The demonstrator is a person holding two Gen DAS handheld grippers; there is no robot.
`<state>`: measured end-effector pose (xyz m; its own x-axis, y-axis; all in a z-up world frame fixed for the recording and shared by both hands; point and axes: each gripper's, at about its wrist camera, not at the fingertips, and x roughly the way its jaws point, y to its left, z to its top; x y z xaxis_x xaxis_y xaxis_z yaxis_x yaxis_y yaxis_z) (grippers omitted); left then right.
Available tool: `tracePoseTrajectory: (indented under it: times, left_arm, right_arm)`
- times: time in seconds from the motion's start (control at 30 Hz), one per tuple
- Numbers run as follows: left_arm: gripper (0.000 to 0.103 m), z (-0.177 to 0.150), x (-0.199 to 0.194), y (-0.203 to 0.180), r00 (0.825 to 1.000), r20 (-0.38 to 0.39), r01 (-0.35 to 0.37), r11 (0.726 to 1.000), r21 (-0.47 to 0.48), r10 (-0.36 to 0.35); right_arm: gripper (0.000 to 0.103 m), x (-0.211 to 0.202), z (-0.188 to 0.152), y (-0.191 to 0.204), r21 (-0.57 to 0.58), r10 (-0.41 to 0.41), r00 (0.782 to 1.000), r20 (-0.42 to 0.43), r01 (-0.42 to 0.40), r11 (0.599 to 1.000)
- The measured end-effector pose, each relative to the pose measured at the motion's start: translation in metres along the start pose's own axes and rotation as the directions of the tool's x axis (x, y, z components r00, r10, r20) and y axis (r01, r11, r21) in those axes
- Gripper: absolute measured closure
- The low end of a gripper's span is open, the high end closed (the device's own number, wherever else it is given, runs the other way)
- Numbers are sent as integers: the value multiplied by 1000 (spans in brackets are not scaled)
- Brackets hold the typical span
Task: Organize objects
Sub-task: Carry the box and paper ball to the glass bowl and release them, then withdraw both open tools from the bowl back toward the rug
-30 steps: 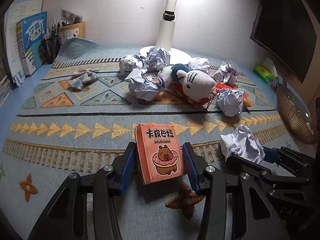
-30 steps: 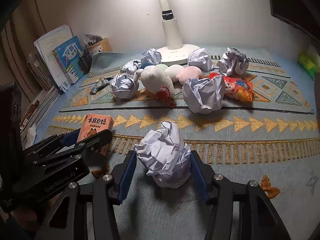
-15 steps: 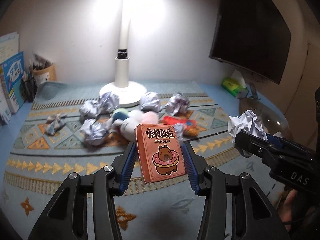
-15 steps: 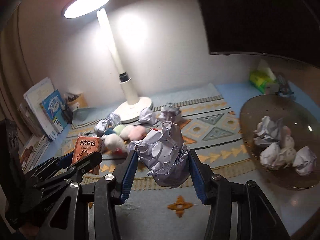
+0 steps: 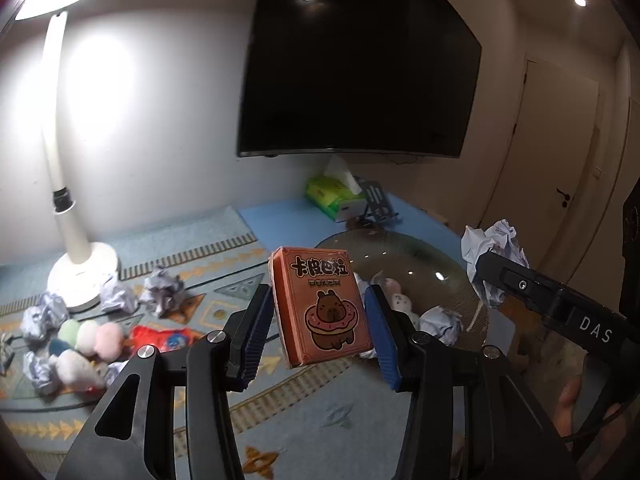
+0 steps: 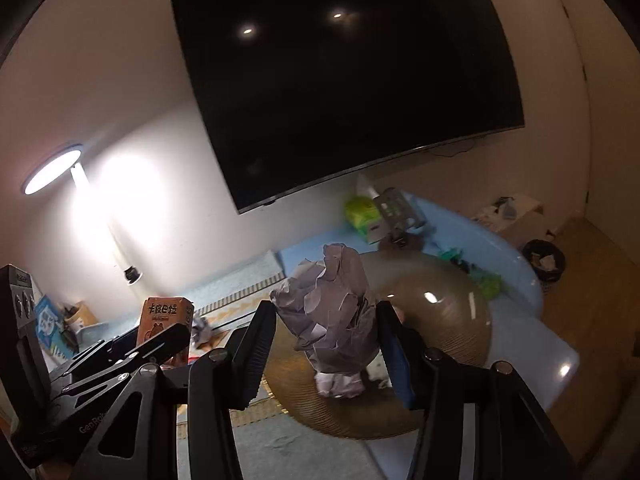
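Above the bowl (image 6: 460,320) — right tool (image 6: 326,344) gripping crumpled paper (image 6: 332,312).

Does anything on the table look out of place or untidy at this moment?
Yes. Several crumpled paper balls lie scattered on the patterned mat near the lamp base, mixed with plush toys and a red packet, while others already sit in the glass bowl.

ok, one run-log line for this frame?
left gripper: holds card box | right gripper: holds paper ball | both raised near glass bowl
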<state>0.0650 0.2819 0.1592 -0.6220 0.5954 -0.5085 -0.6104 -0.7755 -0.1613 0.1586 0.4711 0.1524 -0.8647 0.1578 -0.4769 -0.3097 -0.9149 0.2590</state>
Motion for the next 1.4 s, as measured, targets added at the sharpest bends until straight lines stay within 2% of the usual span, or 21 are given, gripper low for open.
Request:
tracePoseTrajectory:
  times: [0.1,0.2,0.4,0.43,0.5,0.53,0.57,0.6,0.63,0.73,0.8,0.97,1.13,1.23,1.4]
  left_arm:
    - [59,9,20,-20,999,-18,51,998,24,-51]
    - [59,8,40,-32,994,-50,103,995,9,-102]
    - [59,1,66,-46,990,-82,114,993,13,-113]
    - [59,0,70,-47,989,-88,119,993,14,-117]
    - [58,-1,76,-47,987,-92,134,991,8,-133]
    - [55,-2,81,-47,986,-87,145,989,9,-144]
    - [40,-3,87,-47,986,-82,149,989,13,-148]
    - [22,-5,91,-46,990,-62,126,992,18,-125]
    - [18,-9,95,-45,995,-37,93,995,30,-92]
    - [18,-15,104,-38,987,-107,121,992,29,-117]
    - [18,-18,95,-31,992,-83,100,995,16,-98]
    - [18,-26,72,-7,994,-85,68,997,-28,-70]
    - [18,-43,36,21,997,-73,-7,999,-41,4]
    - [18,-57,6,49,996,-54,-69,995,-69,65]
    - [17,-81,-42,108,978,-44,-206,966,-156,202]
  right_arm:
    - [53,7,4,-20,34,-24,1000,-13,25,999]
    - [53,17,4,-29,46,-34,999,-38,36,998]
    - [52,32,2,-30,24,-44,997,-64,46,999]
    - [51,35,2,-31,28,-42,997,-70,44,999]
    - [40,50,2,-38,56,-7,995,-101,12,998]
    - [36,58,2,-42,72,6,993,-119,2,997]
    - [36,66,1,-48,87,10,990,-138,2,996]
    - [36,73,-1,-53,110,9,987,-163,9,994]
    - [36,78,-3,-58,135,12,983,-185,14,991]
    - [36,78,-9,-62,157,27,981,-190,4,988]
    - [36,74,-11,-57,137,6,982,-191,20,990]
    - [36,65,-16,-36,118,67,981,-180,-46,992]
    - [35,58,-27,8,61,158,969,-190,-149,987]
    - [33,58,-36,42,10,225,951,-210,-228,974]
    - [33,74,-60,100,-55,287,918,-273,-313,948]
